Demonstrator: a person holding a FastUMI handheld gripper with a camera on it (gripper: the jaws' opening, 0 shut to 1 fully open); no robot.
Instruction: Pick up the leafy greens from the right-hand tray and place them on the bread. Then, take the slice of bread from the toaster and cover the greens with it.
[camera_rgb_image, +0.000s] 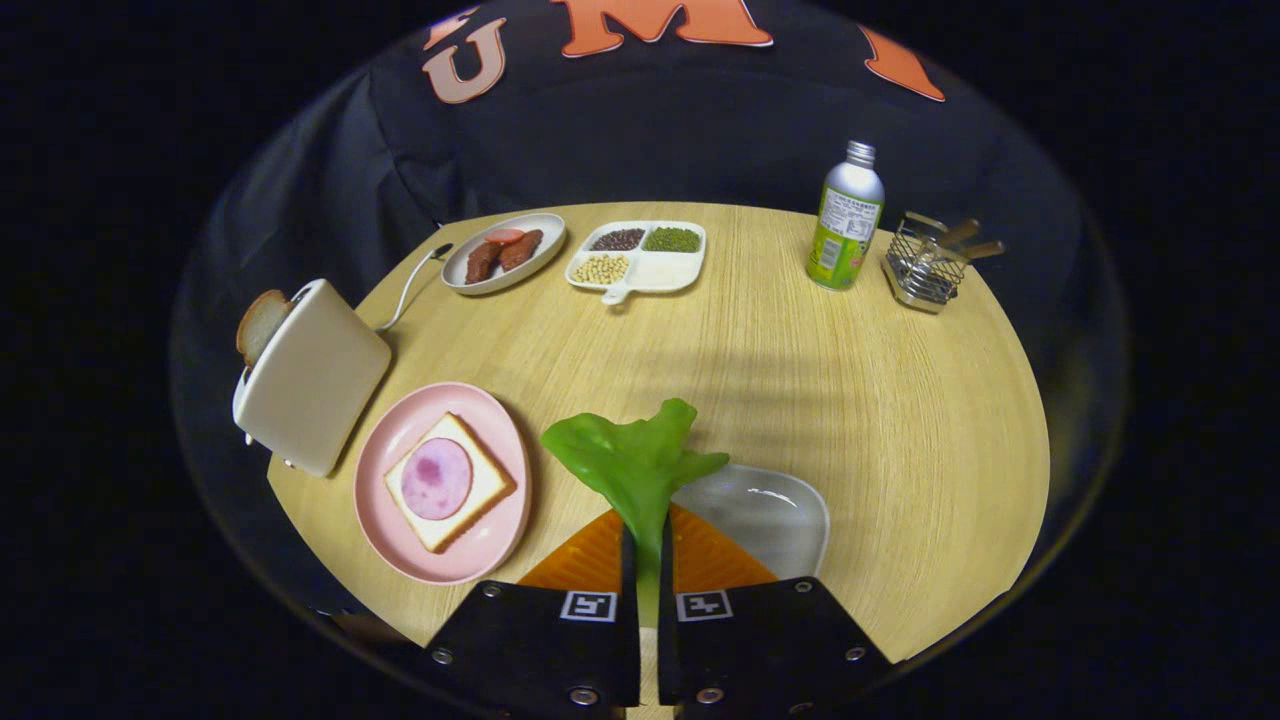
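Observation:
My gripper (648, 545) is shut on the stem of the leafy greens (630, 455), and the green leaf fans out just ahead of the fingertips, lifted over the table. Beneath and to the right of the fingers lies the white tray (775, 510). Left of the fingers a pink plate (400, 440) holds a slice of bread (480, 495) topped with a round of ham (436, 478). Further left stands the cream toaster (312, 375), with a second bread slice (260, 322) poking out of its slot.
At the back of the round wooden table (850, 400) are a plate of sausages (503, 254), a divided dish of beans (640, 257), a green bottle (846, 218) and a wire basket (925, 265). The toaster's cord (408, 285) runs off the back left.

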